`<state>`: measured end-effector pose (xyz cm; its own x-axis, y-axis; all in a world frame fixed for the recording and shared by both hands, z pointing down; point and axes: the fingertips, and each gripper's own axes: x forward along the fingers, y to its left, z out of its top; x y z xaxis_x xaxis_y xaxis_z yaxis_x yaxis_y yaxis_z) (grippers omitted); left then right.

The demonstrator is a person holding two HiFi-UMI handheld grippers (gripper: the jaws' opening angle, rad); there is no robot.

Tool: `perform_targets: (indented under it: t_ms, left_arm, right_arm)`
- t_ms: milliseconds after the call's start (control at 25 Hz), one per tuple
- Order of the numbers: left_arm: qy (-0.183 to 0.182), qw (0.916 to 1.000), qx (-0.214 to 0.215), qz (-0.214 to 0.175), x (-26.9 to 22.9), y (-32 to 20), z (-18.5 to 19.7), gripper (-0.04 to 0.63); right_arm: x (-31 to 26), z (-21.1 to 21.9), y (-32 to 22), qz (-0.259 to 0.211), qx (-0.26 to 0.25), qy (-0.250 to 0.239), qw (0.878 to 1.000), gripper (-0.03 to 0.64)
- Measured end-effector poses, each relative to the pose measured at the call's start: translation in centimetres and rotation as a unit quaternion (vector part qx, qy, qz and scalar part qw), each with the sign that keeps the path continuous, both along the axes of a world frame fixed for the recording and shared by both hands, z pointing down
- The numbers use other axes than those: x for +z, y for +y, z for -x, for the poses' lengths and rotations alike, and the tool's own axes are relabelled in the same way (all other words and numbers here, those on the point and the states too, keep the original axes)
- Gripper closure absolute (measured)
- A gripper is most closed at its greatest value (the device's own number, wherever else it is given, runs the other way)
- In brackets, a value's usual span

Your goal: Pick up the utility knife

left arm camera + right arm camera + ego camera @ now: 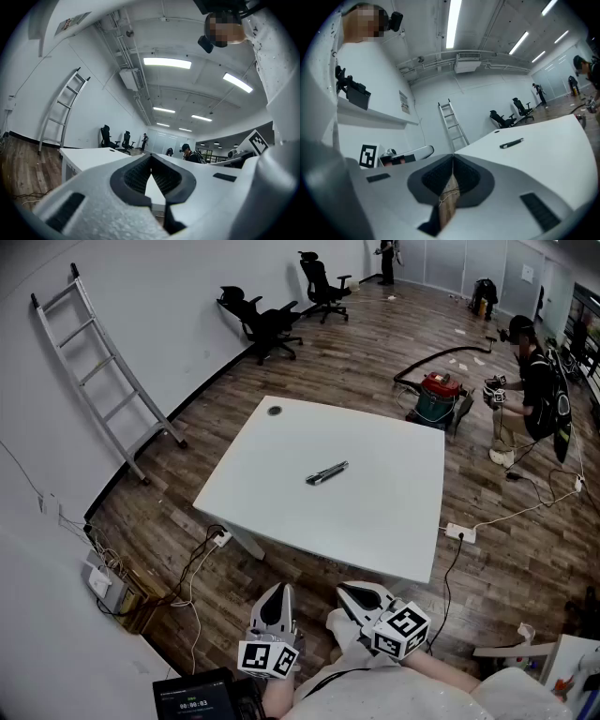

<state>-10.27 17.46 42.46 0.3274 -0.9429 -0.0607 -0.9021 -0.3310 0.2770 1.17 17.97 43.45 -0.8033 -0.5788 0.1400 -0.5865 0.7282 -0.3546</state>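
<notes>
A dark utility knife point(326, 472) with a silver end lies flat near the middle of the white table point(281, 456). In the right gripper view the knife point(511, 143) shows as a small dark bar far out on the tabletop. Both grippers hang below the table's near edge, well short of the knife. My left gripper point(275, 598) is shut, its tips meeting with nothing between them point(151, 156). My right gripper point(354, 595) is shut and empty too, tips together point(453, 155).
A ladder point(103, 371) leans on the left wall. Cables and a power strip point(220, 538) lie on the wooden floor by the table. Office chairs point(262, 322) stand at the back. A person point(534, 390) crouches at right near a red vacuum point(439, 397).
</notes>
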Motion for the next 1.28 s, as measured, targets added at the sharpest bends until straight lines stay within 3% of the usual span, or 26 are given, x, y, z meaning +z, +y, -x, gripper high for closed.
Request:
perform_targets:
  t_ms: [400, 920, 1280]
  left_arm:
    - [-0.007, 1.0000, 0.000, 0.003, 0.4, -7.4, 1.1, 0.588]
    - [-0.011, 0.9999, 0.008, 0.004, 0.7, -19.2, -1.2, 0.588]
    - [-0.026, 0.9990, 0.032, 0.017, 1.5, -23.8, -3.6, 0.588]
  right_arm:
    - [-0.1, 0.9, -7.7, -0.004, -0.007, -0.009, 1.000, 0.607]
    - [1.5, -0.8, -19.7, 0.015, -0.010, -0.013, 1.000, 0.607]
    - [1.9, -1.9, -24.3, 0.014, -0.007, -0.015, 1.000, 0.607]
